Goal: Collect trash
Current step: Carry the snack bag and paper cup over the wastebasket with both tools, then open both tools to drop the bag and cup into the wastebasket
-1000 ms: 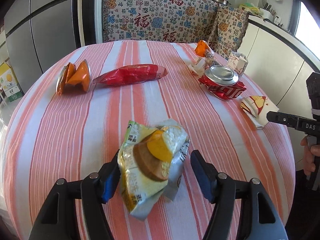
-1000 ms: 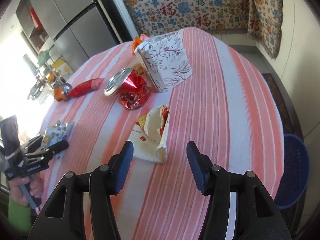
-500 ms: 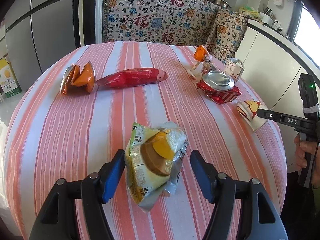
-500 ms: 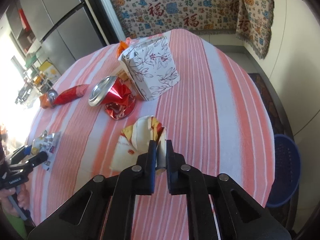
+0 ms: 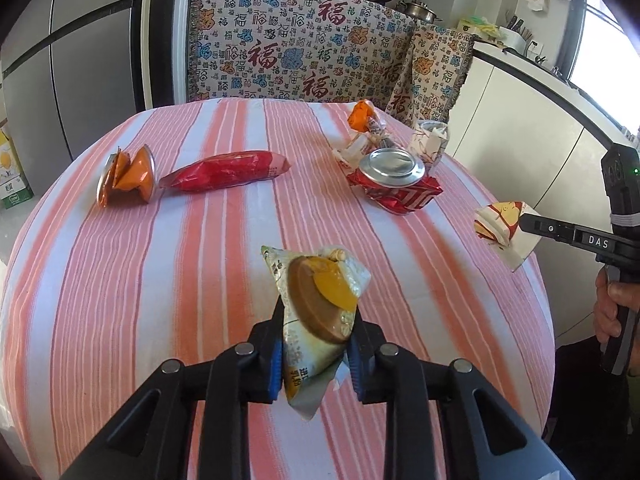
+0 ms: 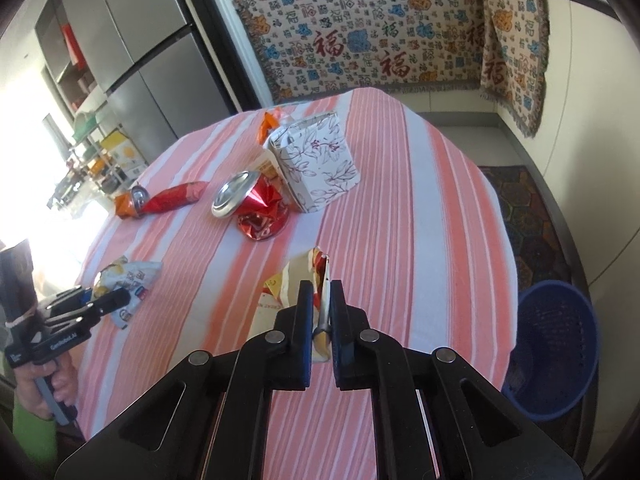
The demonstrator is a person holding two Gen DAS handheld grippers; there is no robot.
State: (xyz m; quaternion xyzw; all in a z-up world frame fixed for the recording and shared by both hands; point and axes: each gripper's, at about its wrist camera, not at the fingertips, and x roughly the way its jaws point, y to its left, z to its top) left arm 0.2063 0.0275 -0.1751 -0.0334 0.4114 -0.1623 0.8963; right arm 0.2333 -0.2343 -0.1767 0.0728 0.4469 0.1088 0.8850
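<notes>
A silver-and-yellow snack wrapper (image 5: 320,300) hangs a little above the striped table (image 5: 120,280), squeezed between the blue pads of my left gripper (image 5: 316,344), whose jaws are closing on it. My right gripper (image 6: 322,308) is shut on a crumpled white-and-yellow paper wrapper (image 6: 288,284), held just over the table's right side. On the table lie a crushed red can (image 5: 394,184), a red packet (image 5: 228,170), a crushed orange can (image 5: 128,178) and an orange wrapper (image 5: 360,116).
A flowered paper box (image 6: 316,164) stands behind the red can. A blue basket (image 6: 552,344) sits on the floor to the right of the table. A patterned cloth covers the bench behind, and a fridge stands at the left.
Both grippers closed on their wrappers, the right one first, then the left. Each has lifted its wrapper slightly off the table.
</notes>
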